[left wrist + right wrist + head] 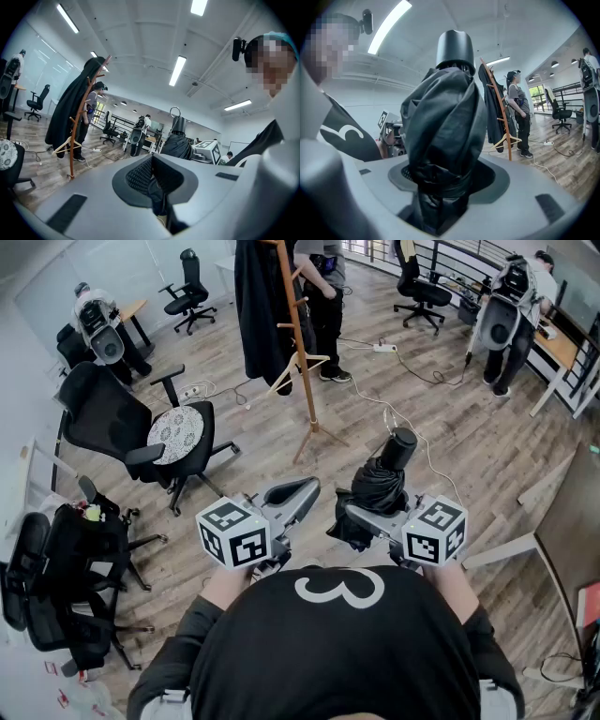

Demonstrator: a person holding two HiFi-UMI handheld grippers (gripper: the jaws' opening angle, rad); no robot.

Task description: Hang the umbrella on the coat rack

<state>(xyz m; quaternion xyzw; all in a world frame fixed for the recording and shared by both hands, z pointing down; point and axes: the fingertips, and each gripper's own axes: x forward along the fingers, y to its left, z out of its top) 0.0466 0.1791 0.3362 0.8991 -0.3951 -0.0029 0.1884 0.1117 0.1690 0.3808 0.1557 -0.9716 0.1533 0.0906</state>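
A folded black umbrella [378, 489] stands upright between the jaws of my right gripper [361, 510], which is shut on its bunched fabric. Its round black handle [401, 446] points up and away from me. In the right gripper view the umbrella [440, 126] fills the middle. My left gripper [300, 491] is beside it on the left, jaws together and holding nothing. The wooden coat rack [300, 343] stands a few steps ahead on the wood floor, with a black coat [258, 306] hanging on it. The rack [71, 140] also shows at the left of the left gripper view.
A black office chair with a patterned cushion [175, 434] stands ahead on the left, with more chairs [66, 577] near my left side. A person [323, 296] stands behind the rack. A cable and power strip [384, 348] lie on the floor. A white desk frame [511, 547] is on the right.
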